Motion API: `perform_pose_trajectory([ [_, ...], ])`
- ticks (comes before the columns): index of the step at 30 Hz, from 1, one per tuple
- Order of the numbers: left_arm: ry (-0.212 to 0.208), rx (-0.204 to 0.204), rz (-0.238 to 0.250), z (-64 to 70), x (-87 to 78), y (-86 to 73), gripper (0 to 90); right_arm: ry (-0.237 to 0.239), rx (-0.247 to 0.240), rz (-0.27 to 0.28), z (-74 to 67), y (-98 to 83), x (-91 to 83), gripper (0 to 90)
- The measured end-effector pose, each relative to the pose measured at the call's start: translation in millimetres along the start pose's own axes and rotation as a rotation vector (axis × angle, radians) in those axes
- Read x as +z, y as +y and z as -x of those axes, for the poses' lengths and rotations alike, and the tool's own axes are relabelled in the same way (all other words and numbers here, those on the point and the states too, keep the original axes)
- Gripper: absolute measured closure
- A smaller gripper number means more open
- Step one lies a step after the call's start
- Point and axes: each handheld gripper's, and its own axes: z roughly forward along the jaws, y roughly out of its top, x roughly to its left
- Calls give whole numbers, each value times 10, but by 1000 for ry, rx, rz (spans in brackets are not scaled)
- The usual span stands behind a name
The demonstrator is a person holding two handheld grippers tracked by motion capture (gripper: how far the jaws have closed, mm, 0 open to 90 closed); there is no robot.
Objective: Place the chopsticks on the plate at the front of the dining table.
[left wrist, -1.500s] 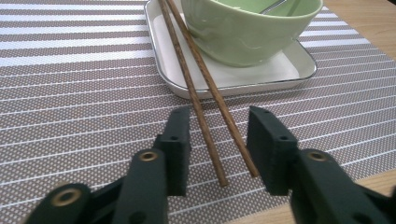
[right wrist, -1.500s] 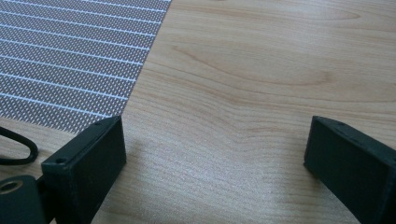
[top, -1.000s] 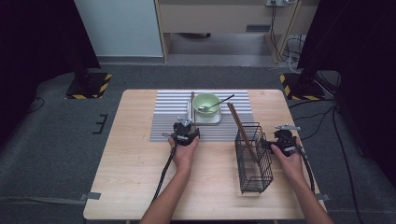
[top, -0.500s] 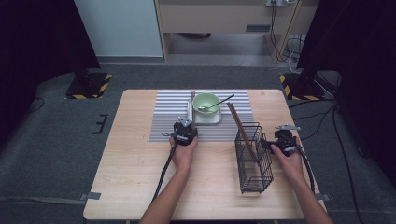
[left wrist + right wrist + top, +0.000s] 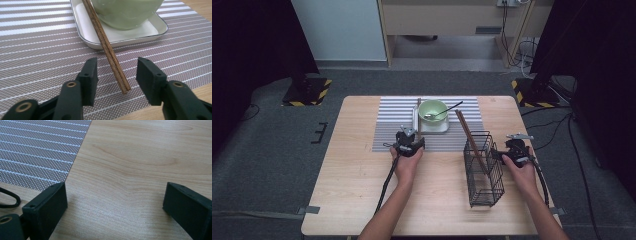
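Observation:
A pair of brown chopsticks [image 5: 105, 42] rests with its far part on the white tray [image 5: 140, 33] beside the green bowl [image 5: 125, 12], its near end on the striped placemat [image 5: 37, 50]. My left gripper [image 5: 117, 66] stands open around that near end; its jaws have just been opening, and the pads are apart from the sticks. In the high view the left gripper [image 5: 413, 133] sits just in front of the tray [image 5: 432, 128]. My right gripper [image 5: 115, 195] is open wide over bare wood, with nothing between its jaws, to the right of the wire basket [image 5: 483, 170].
A spoon [image 5: 444, 109] lies in the bowl [image 5: 433, 108]. A second pair of chopsticks [image 5: 466, 131] leans out of the basket's far end. The placemat [image 5: 392, 120] covers the table's back middle; bare wooden table [image 5: 347, 190] lies at the front left.

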Motion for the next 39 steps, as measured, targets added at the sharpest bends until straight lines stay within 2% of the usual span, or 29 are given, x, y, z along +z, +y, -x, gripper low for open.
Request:
perform_pose_trajectory([
  [5, -4, 13, -1, -32, -81, 18, 409, 0, 0, -1, -1, 0, -1, 56],
  [12, -9, 22, -3, -143, -192, 14, 326, -2, 2, -1, -3, 0, 0, 55],
  [22, -29, 39, -10, -263, -320, 27, 272, -3, 4, -2, -6, 1, 1, 54],
  [30, -62, 41, -22, -298, -387, 12, 218, -3, 5, -1, -6, 1, 1, 54],
  [36, -91, 63, -24, -303, -421, 11, 180, -3, 5, -2, -6, 1, 1, 54],
  [39, -101, 62, -21, -296, -452, 18, 153, -3, 5, -2, -6, 1, 1, 54],
])
